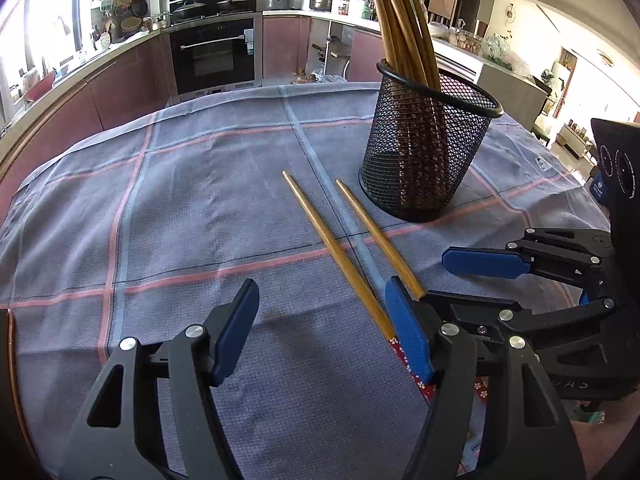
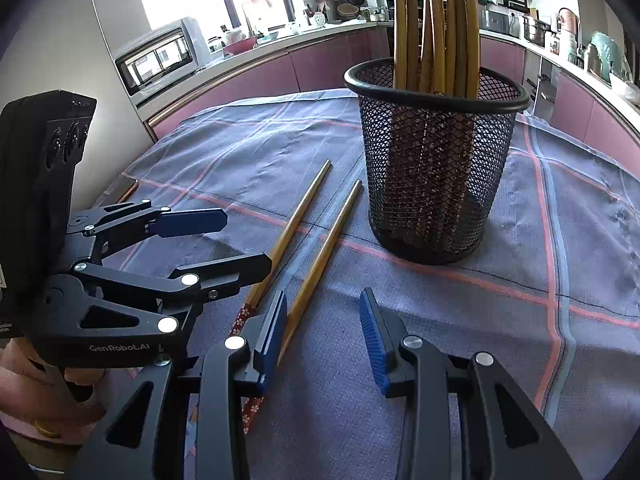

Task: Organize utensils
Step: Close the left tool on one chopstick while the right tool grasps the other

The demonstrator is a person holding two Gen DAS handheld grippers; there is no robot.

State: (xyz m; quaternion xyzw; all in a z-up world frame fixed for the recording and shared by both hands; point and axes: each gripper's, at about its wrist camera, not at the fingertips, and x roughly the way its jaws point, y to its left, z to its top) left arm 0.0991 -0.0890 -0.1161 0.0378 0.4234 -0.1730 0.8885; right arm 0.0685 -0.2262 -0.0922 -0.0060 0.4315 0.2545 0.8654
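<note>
Two loose wooden chopsticks lie side by side on the cloth, the left chopstick (image 1: pixel 332 248) (image 2: pixel 292 228) and the right chopstick (image 1: pixel 376 236) (image 2: pixel 328 248), tips pointing away, red floral handle ends toward me. A black mesh holder (image 1: pixel 424 160) (image 2: pixel 432 176) stands just beyond them, holding several upright chopsticks (image 1: pixel 400 20) (image 2: pixel 436 20). My left gripper (image 1: pixel 320 292) (image 2: pixel 236 240) is open, low over the left chopstick's handle end, which runs under its right finger. My right gripper (image 2: pixel 324 296) (image 1: pixel 452 280) is open too, and the right chopstick passes beside its left pad (image 2: pixel 276 328).
A blue-grey checked cloth (image 1: pixel 180 200) (image 2: pixel 520 260) covers the table. The two grippers sit close together at the near edge. A person's hand (image 2: pixel 24 368) holds the left gripper. Kitchen counters and an oven (image 1: pixel 216 56) stand beyond the table.
</note>
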